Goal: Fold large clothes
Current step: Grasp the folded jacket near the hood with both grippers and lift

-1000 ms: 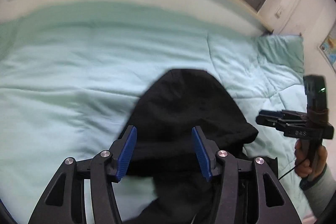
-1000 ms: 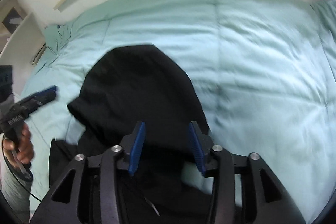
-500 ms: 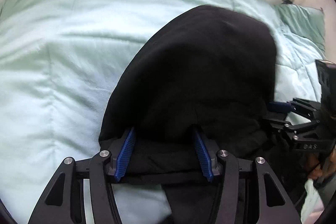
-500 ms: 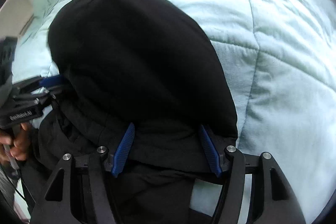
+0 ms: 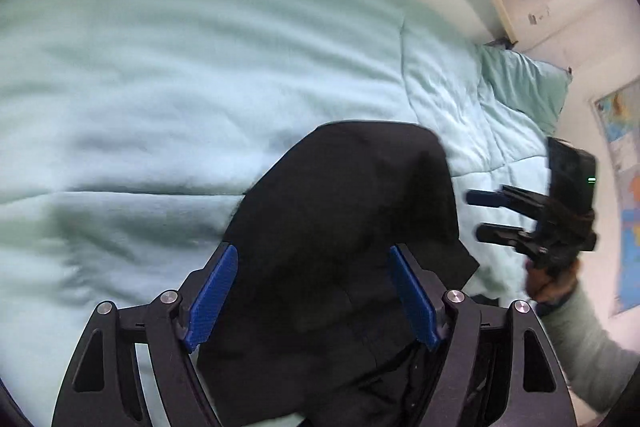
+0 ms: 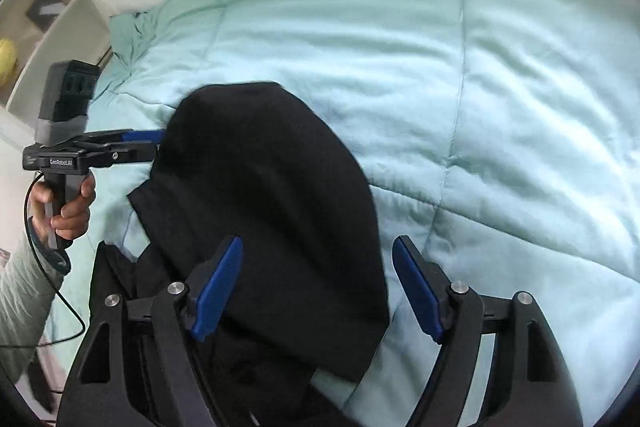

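Garment (image 5: 352, 227), black, laid on mint bed quilt (image 5: 160, 107) for flat folding support; left claw (image 5: 312, 303) and right claw (image 6: 316, 291) spread wide above it, gripping nothing.

bed (image 6: 480, 67) | pale green quilt | black garment (image 6: 272, 207) on it

**Both grippers pull back from the garment**

Since 0.5 s ago the left gripper (image 5: 312, 291) and right gripper (image 6: 316, 287) have lifted away from the black garment (image 5: 352, 227), jaws still spread. The cloth now looks smaller in both views, with more of the green comforter (image 6: 480, 87) showing around it.
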